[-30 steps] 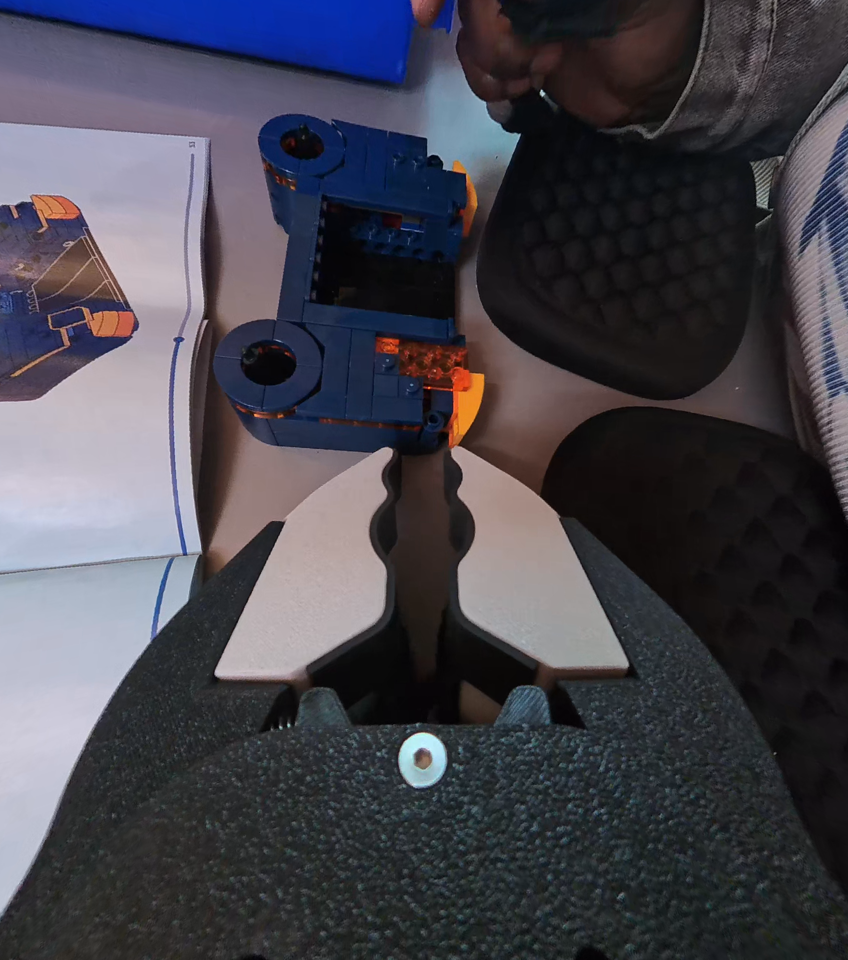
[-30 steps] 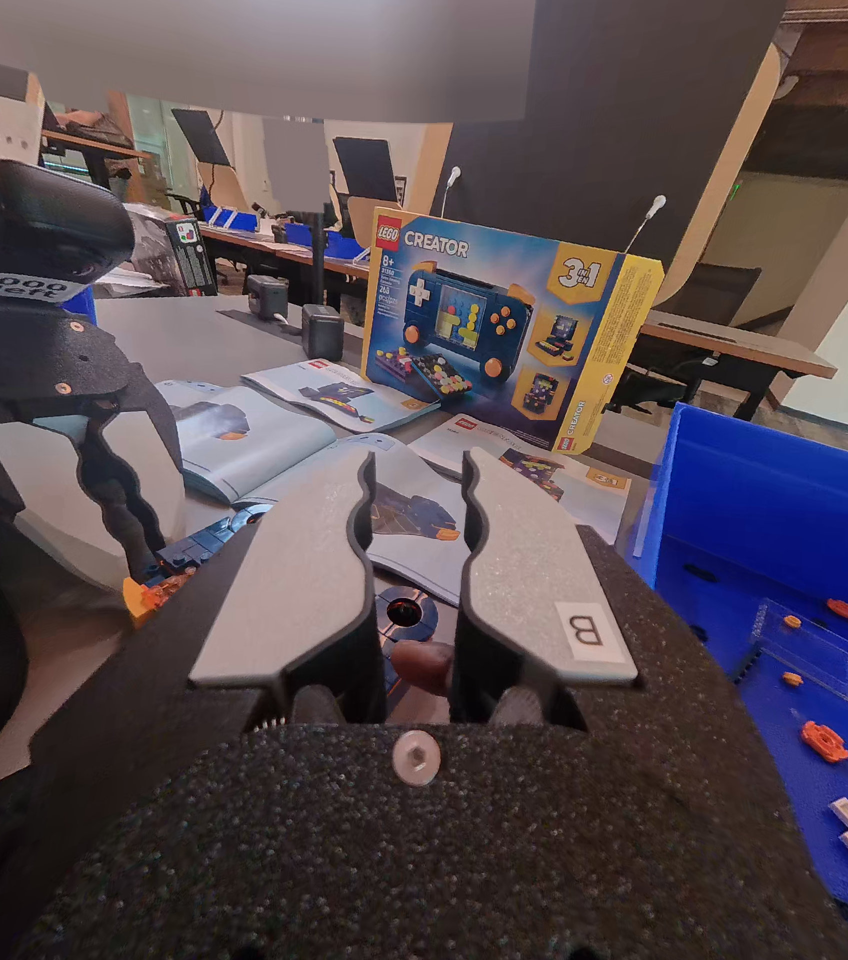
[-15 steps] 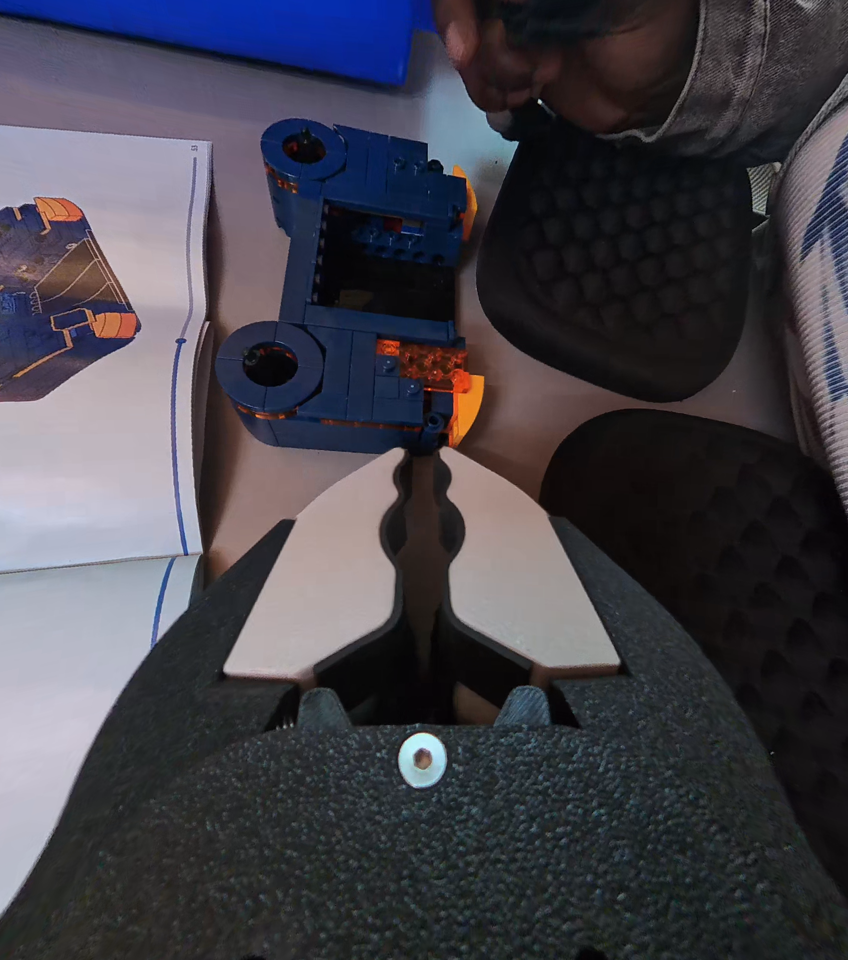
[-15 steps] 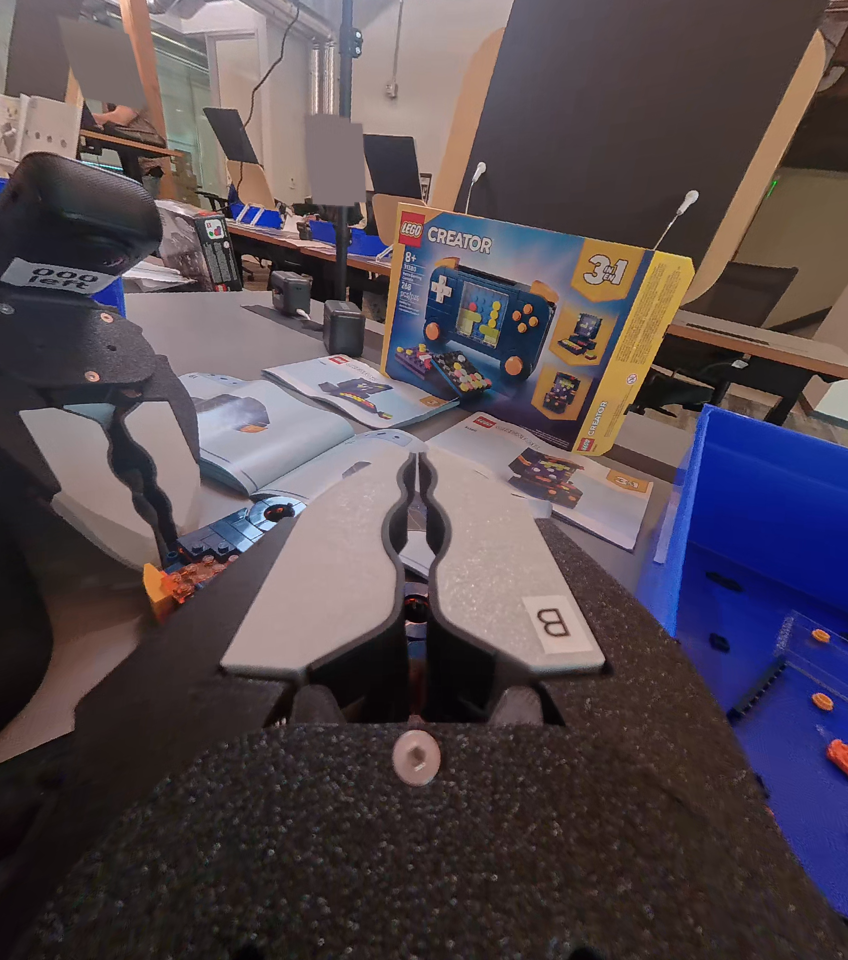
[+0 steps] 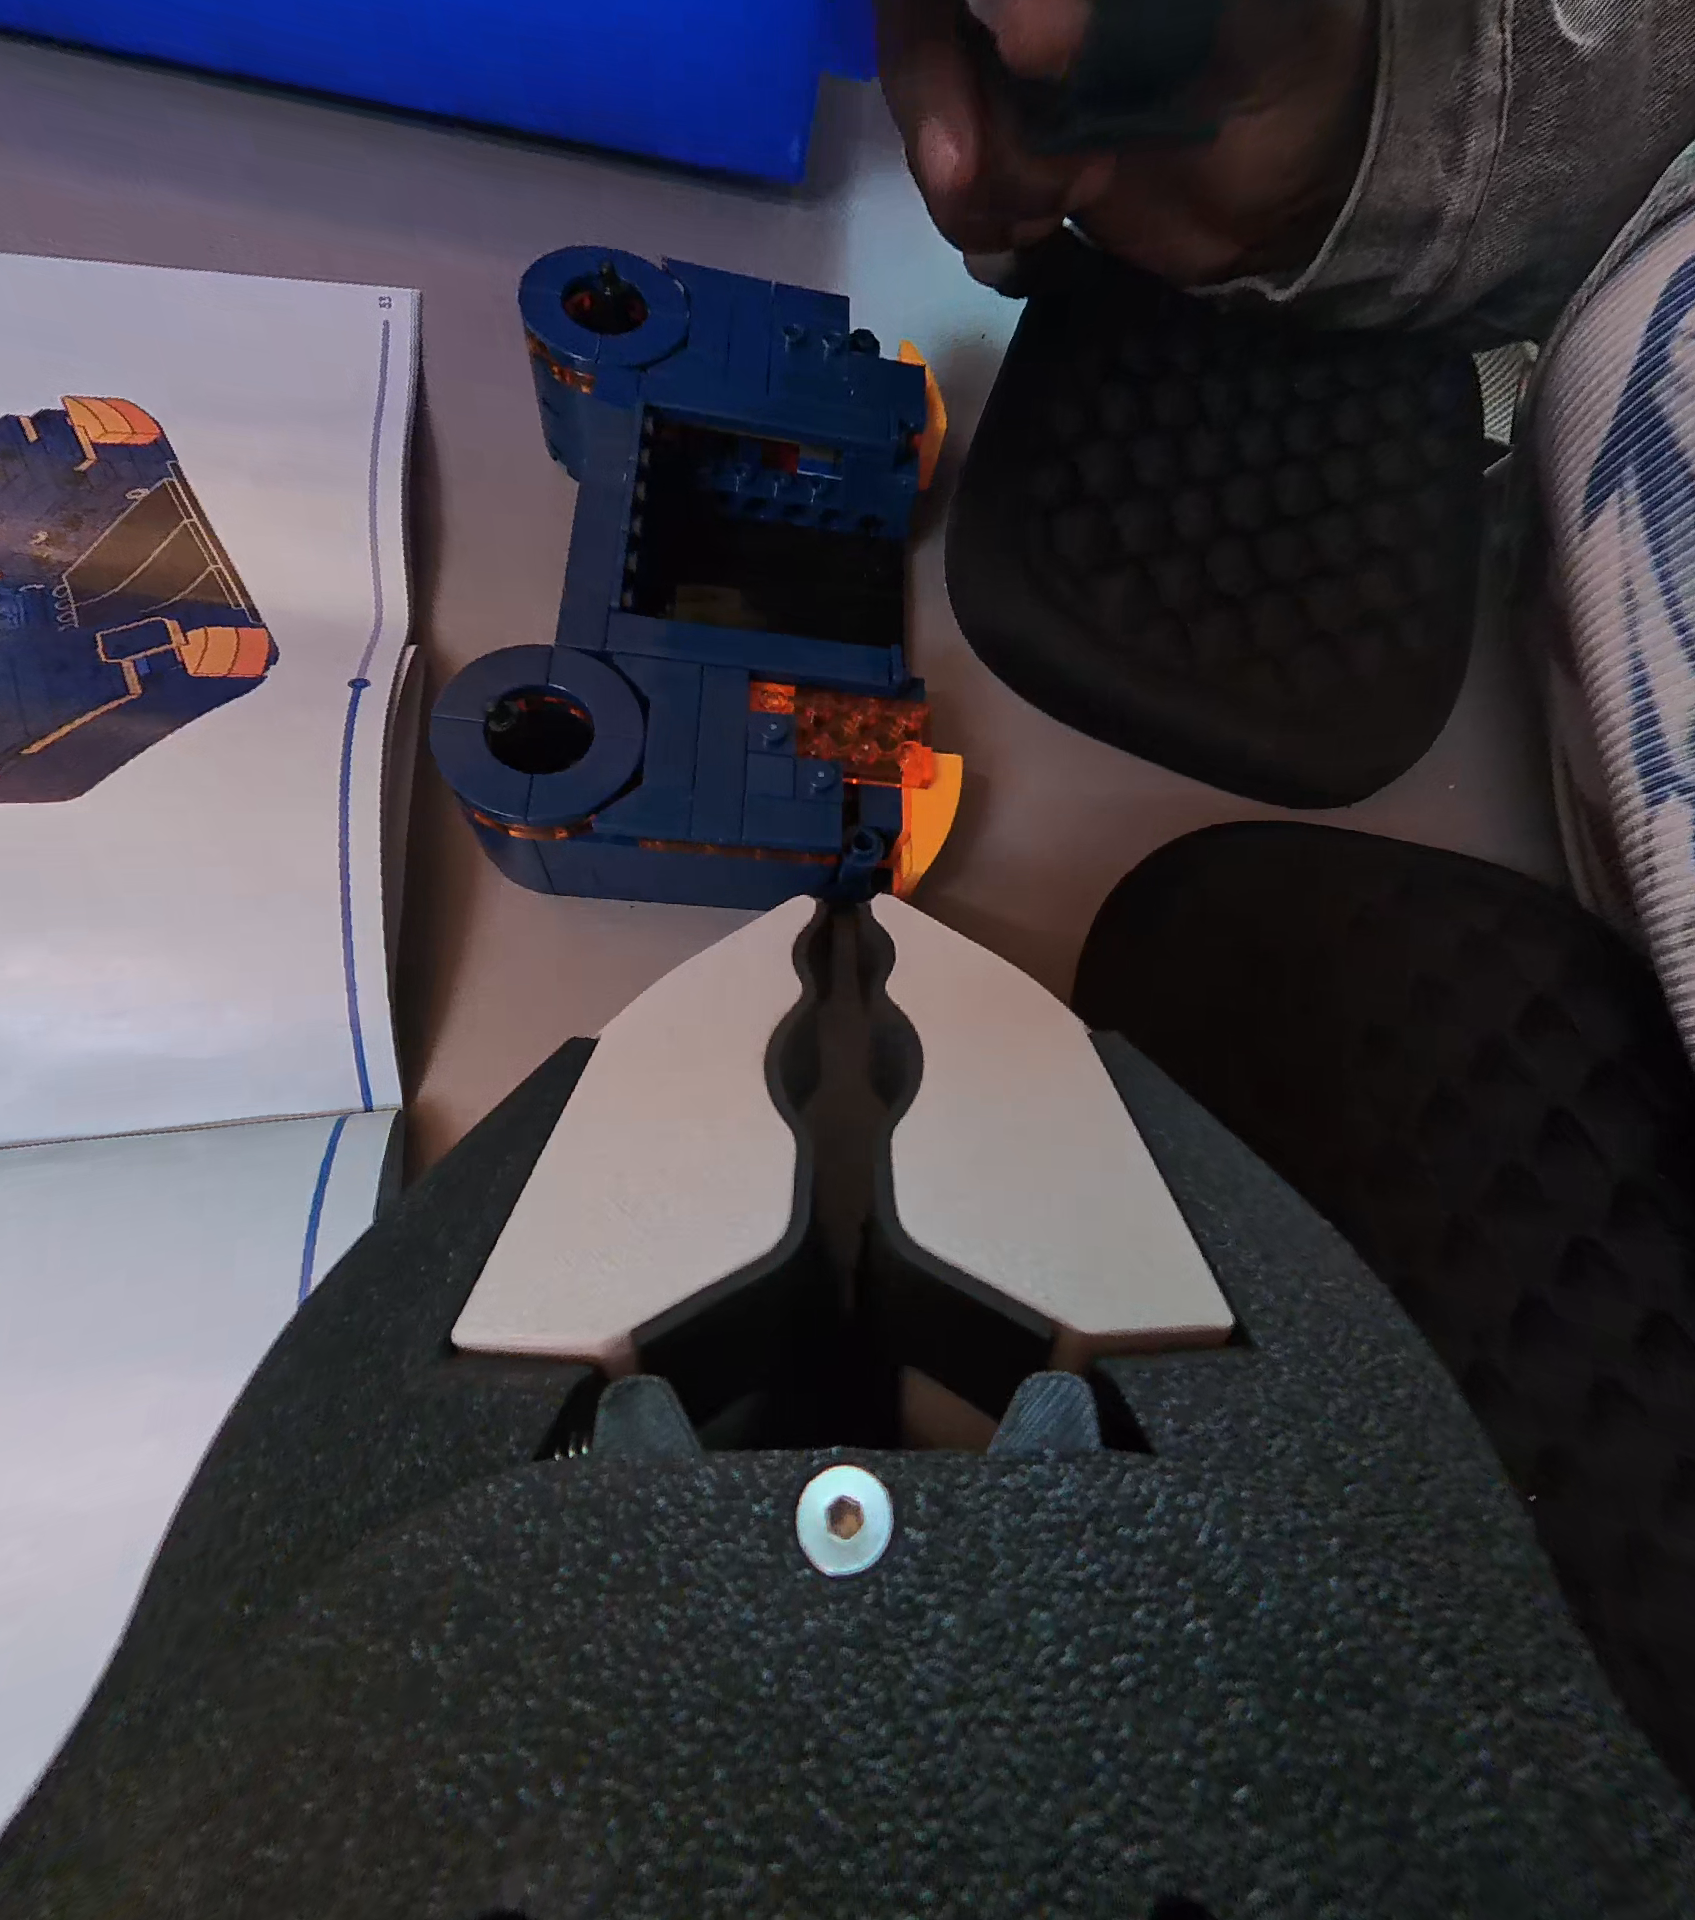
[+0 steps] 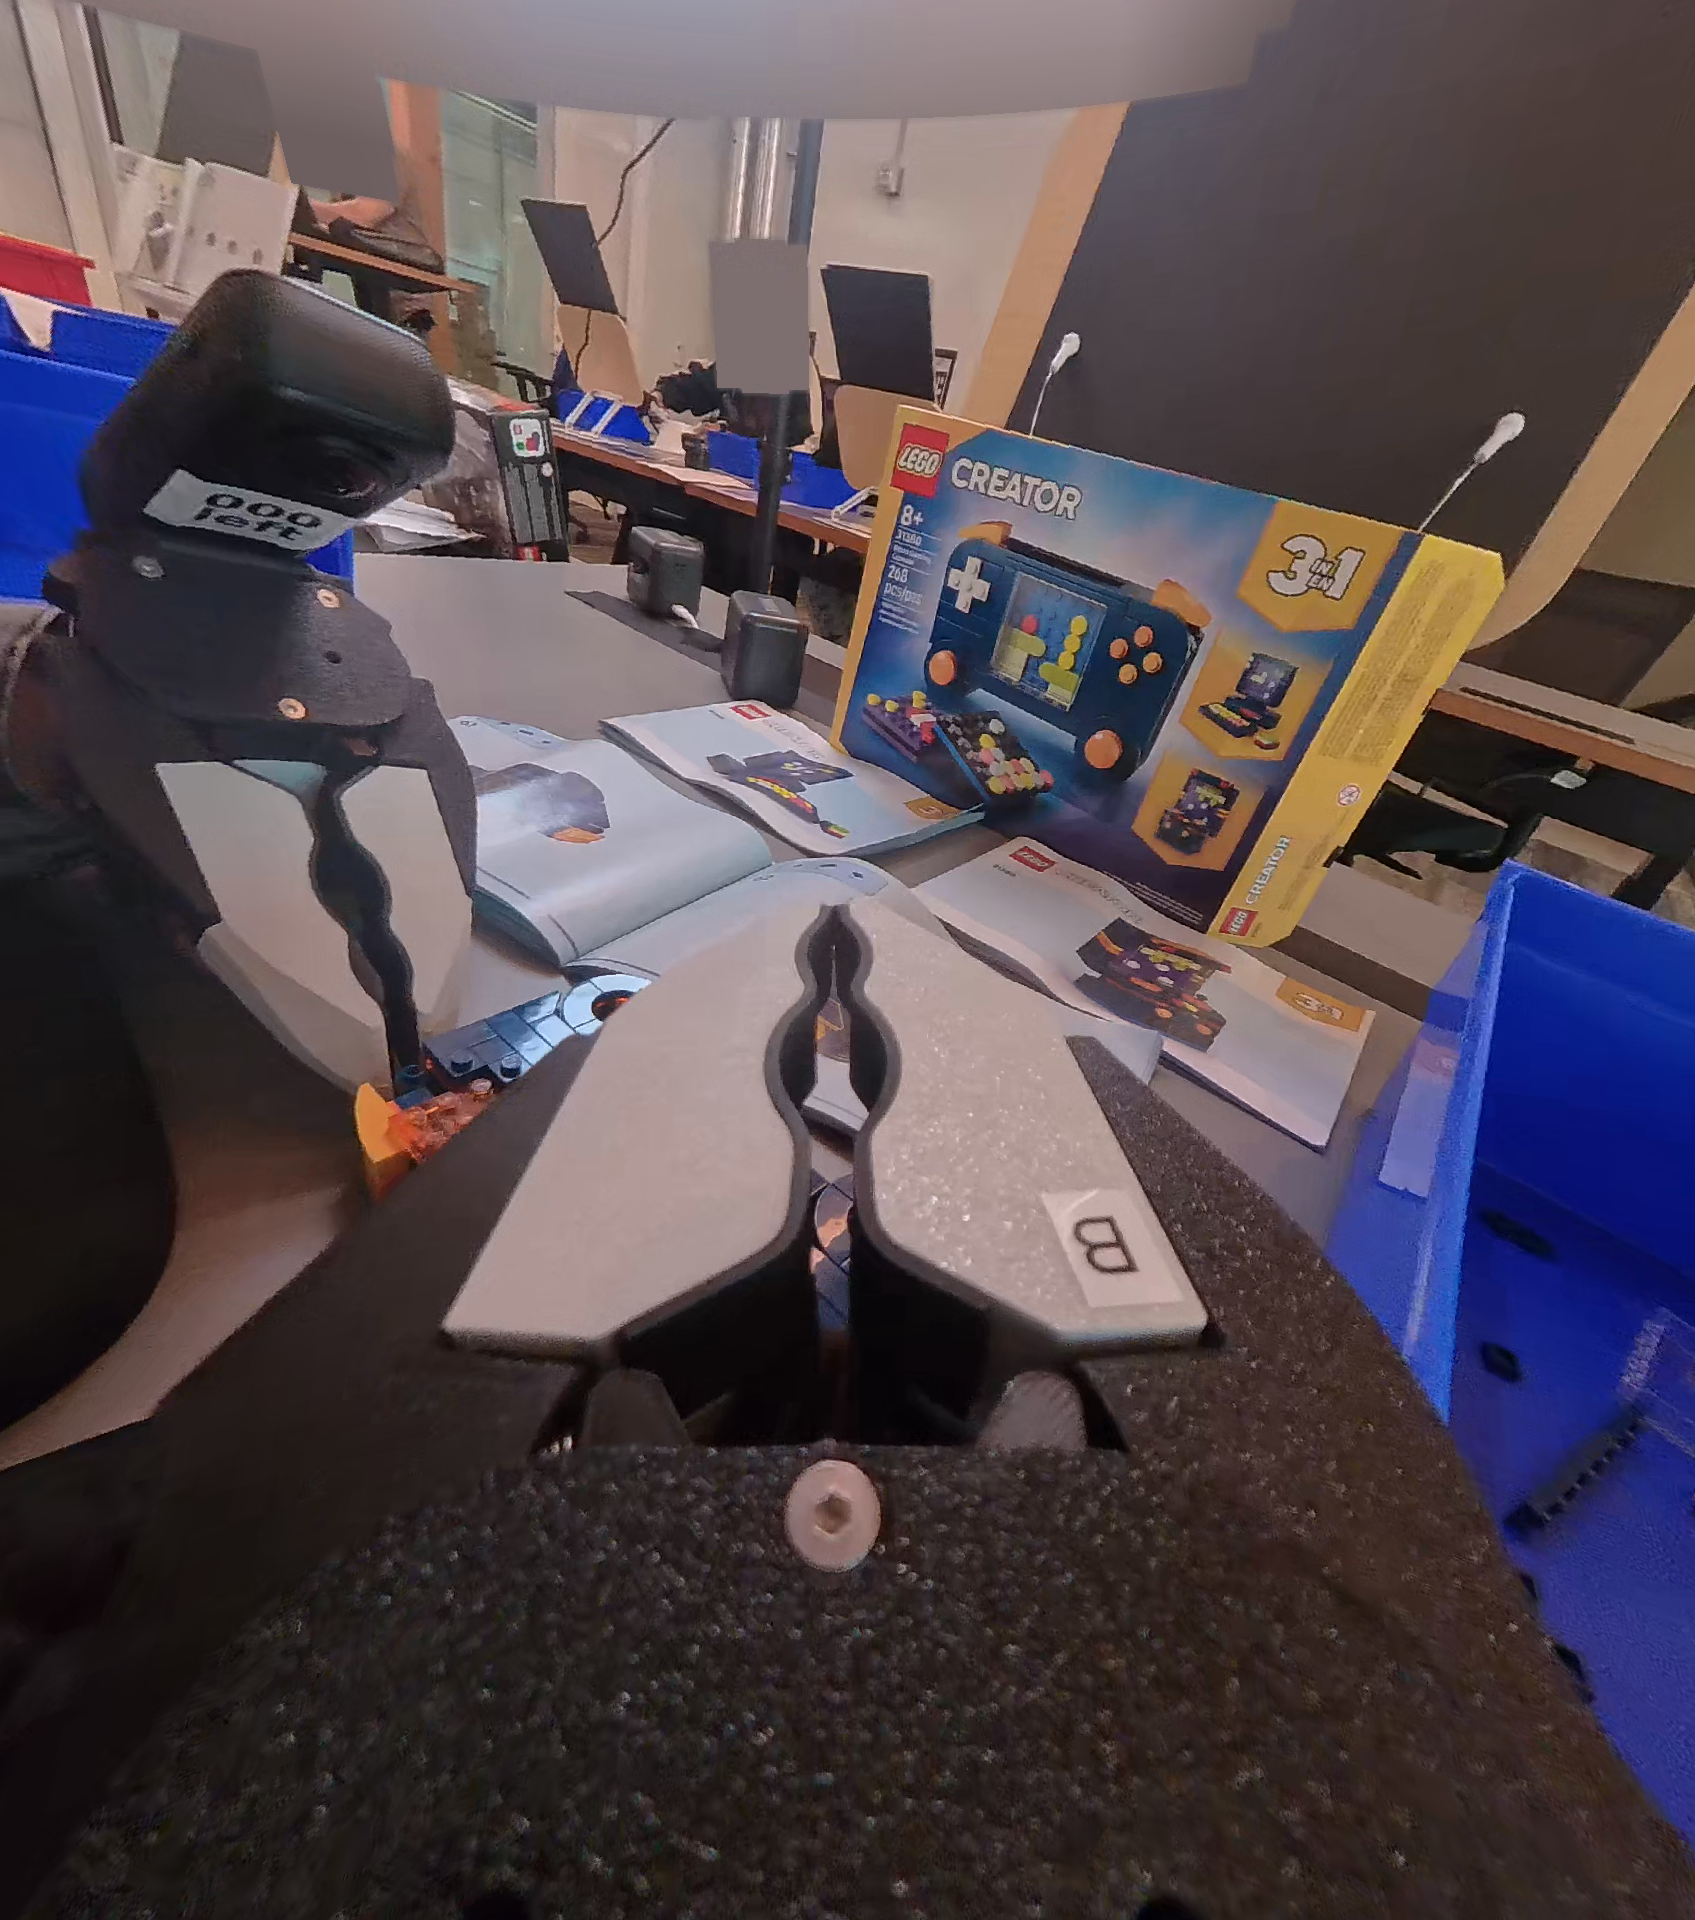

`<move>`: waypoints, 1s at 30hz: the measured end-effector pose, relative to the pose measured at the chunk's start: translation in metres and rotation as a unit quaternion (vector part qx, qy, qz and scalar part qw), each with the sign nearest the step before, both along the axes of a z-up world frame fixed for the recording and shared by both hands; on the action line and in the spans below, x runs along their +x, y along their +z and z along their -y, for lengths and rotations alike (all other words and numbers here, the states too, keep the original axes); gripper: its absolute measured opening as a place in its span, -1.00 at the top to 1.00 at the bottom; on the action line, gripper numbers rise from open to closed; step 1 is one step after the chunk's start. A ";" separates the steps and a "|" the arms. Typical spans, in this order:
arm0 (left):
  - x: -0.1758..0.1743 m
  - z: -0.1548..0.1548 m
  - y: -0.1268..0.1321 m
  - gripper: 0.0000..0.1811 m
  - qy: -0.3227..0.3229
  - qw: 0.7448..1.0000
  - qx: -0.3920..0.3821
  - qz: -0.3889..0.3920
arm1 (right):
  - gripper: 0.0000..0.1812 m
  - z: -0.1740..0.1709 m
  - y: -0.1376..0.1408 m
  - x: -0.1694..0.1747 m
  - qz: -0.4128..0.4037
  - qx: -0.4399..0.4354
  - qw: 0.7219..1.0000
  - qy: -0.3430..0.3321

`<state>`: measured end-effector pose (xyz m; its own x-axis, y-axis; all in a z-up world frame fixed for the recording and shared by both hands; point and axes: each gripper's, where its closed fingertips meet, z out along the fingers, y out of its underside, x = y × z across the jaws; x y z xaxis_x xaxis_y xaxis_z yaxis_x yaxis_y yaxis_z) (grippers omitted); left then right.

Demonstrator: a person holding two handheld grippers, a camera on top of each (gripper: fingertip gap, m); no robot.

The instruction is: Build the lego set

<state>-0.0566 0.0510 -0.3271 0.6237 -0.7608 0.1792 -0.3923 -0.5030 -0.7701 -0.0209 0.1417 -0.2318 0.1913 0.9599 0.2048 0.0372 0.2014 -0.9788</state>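
Dark blue bricks with orange trim make up the half-built console model [image 5: 718,582], which lies flat on the grey table [image 5: 199,156] straight ahead of our left gripper [image 5: 838,904]. That gripper's fingertips are pressed together at the model's near edge, by a small blue peg beside the orange corner piece; whether they pinch the peg or only touch it we cannot tell. To its left an open instruction booklet [image 5: 147,935] lies just beside the model, leaving a thin strip of bare table between them. To its right two black textured pads [image 5: 1217,540] crowd in close, one almost against the model's far right corner, and beyond them sits a person's patterned sleeve [image 5: 1674,623]. Past the model a hand [image 5: 1030,135] hovers by the edge of a blue bin [image 5: 510,73]. Our right gripper [image 6: 835,914] is raised above the table with its fingers closed on nothing. Ahead of it lie more booklets [image 6: 1186,987] and the upright set box [image 6: 1165,665]; to its right stands the blue bin [image 6: 1653,1091] of loose orange and white pieces, its wall close alongside.
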 end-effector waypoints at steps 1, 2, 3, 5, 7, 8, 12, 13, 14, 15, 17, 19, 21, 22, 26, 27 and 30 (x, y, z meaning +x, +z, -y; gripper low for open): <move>0.000 0.000 0.000 0.95 0.000 1.000 0.000 0.000 | 1.00 0.000 0.000 0.000 0.000 0.004 1.000 0.000; 0.000 0.000 0.000 0.95 0.000 1.000 0.000 0.000 | 1.00 0.001 0.000 0.000 0.000 0.007 1.000 0.001; 0.000 0.000 0.000 0.95 0.000 1.000 0.000 0.000 | 0.96 0.001 0.000 -0.001 0.000 0.007 1.000 0.001; 0.000 -0.001 -0.001 0.95 0.000 1.000 -0.001 0.000 | 0.93 0.001 0.000 -0.001 0.001 0.005 1.000 -0.002; 0.002 0.001 0.000 1.00 -0.009 1.000 0.000 0.005 | 0.95 0.000 0.000 0.000 0.000 0.003 1.000 -0.003; 0.003 0.003 0.001 1.00 -0.017 1.000 0.002 0.008 | 0.98 0.000 0.001 0.000 -0.001 0.003 1.000 -0.003; 0.003 0.002 -0.001 0.99 -0.015 1.000 0.000 0.002 | 1.00 0.004 0.001 -0.001 -0.001 0.009 1.000 0.009; 0.002 0.001 -0.001 0.99 -0.012 1.000 -0.001 0.001 | 1.00 0.006 0.002 -0.001 -0.001 0.011 1.000 0.016; 0.002 0.001 -0.001 0.98 -0.011 1.000 -0.001 0.001 | 1.00 0.009 0.002 -0.002 0.000 0.010 1.000 0.025; 0.002 0.001 -0.001 0.97 -0.011 1.000 -0.001 0.002 | 1.00 0.012 0.001 -0.003 0.003 0.006 0.999 0.036; 0.002 0.001 -0.001 0.97 -0.010 1.000 -0.001 0.003 | 0.92 0.022 0.002 -0.003 0.010 -0.017 0.997 0.074; 0.002 0.001 -0.001 0.99 -0.013 1.000 0.000 0.005 | 1.00 0.029 0.009 0.002 0.012 -0.046 0.993 0.108; 0.004 0.003 0.000 1.00 -0.022 1.000 0.003 0.008 | 1.00 0.032 0.024 0.011 0.005 -0.072 0.988 0.140; 0.004 0.003 0.000 1.00 -0.022 1.000 0.004 0.009 | 1.00 0.034 0.033 0.019 0.015 -0.079 0.983 0.166; 0.003 0.001 0.000 0.98 -0.015 1.000 -0.002 0.012 | 0.95 -0.026 0.059 0.065 0.135 -0.091 0.980 0.118; 0.002 0.001 0.000 0.98 -0.014 1.000 -0.003 0.014 | 0.94 -0.047 0.056 0.078 0.190 -0.121 0.969 0.100; 0.002 0.001 -0.001 0.97 -0.013 1.000 -0.004 0.012 | 0.88 -0.119 0.009 0.113 0.395 -0.168 0.903 0.021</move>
<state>-0.0545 0.0504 -0.3277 0.6001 -0.7746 0.1999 -0.3870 -0.4998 -0.7749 0.0925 0.2607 -0.2226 0.0753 0.9963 -0.0425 0.7505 -0.0847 -0.6554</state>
